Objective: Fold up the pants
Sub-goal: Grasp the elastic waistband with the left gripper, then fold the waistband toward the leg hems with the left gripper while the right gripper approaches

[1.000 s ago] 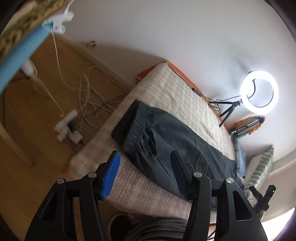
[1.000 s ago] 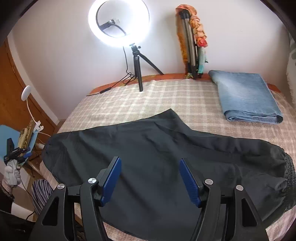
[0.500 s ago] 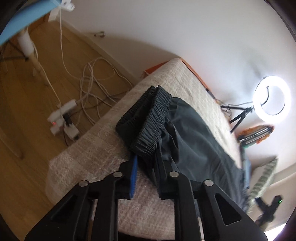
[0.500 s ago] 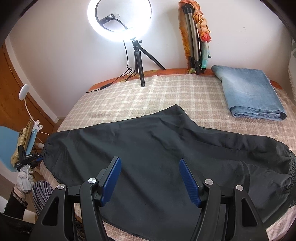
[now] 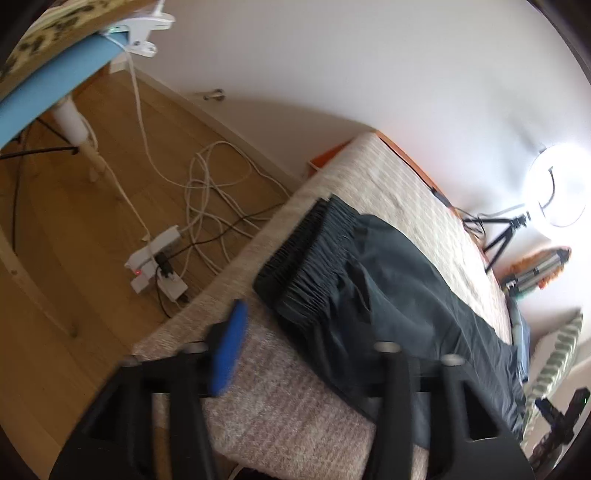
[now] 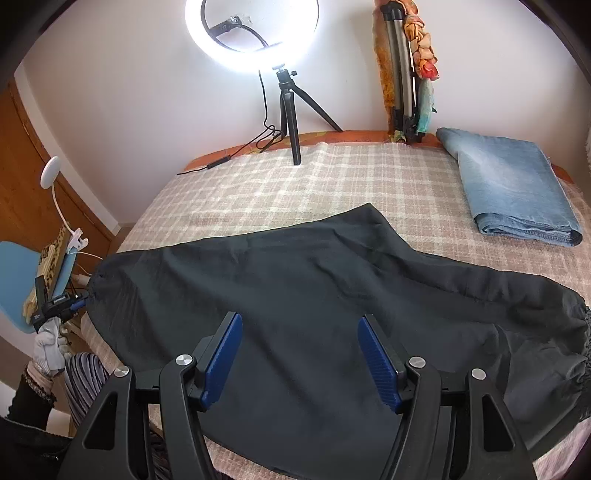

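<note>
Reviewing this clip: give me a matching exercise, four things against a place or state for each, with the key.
Things:
1. dark pants
2. jeans
3. ring light
4. power strip

Places or states:
A. on the wooden floor among cables
B. folded, at the bed's far corner
C. lit, on a tripod by the wall
D. spread flat across the blanket

Pairs: 1-D, 2-B, 3-C, 4-A

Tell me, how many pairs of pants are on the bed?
2. The dark pants lie spread across the near part of the bed. The folded blue jeans sit in the far right corner by the wall. More could be out of view.
</note>
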A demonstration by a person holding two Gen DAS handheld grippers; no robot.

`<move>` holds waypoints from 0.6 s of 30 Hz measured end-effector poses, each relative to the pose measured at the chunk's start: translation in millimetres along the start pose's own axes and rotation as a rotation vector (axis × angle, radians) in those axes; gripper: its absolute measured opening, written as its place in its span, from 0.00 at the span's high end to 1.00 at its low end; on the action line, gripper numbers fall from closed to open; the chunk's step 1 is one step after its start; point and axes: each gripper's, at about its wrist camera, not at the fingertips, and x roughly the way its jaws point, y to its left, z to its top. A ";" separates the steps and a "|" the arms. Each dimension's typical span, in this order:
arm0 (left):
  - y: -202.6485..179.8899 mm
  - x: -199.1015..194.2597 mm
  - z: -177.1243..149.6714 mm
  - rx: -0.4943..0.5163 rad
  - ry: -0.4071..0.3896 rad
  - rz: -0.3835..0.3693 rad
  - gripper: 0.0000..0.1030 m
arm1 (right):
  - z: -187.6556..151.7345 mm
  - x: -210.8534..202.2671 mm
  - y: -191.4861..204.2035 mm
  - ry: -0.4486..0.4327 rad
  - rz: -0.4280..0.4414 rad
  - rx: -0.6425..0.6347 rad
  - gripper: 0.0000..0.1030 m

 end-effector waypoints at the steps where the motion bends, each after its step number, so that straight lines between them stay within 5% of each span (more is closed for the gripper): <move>1: 1.0 1.0 1.1 -0.015 0.002 0.005 0.45 | 0.2 0.2 0.0 0.001 0.000 0.000 0.34; 11: -3.5 21.0 3.9 -0.020 0.010 0.012 0.51 | 1.0 -0.5 -0.4 -0.005 -0.003 0.000 0.34; 18: -19.3 18.7 4.5 0.059 -0.043 0.083 0.75 | 1.8 0.4 3.1 -0.003 0.001 -0.010 0.34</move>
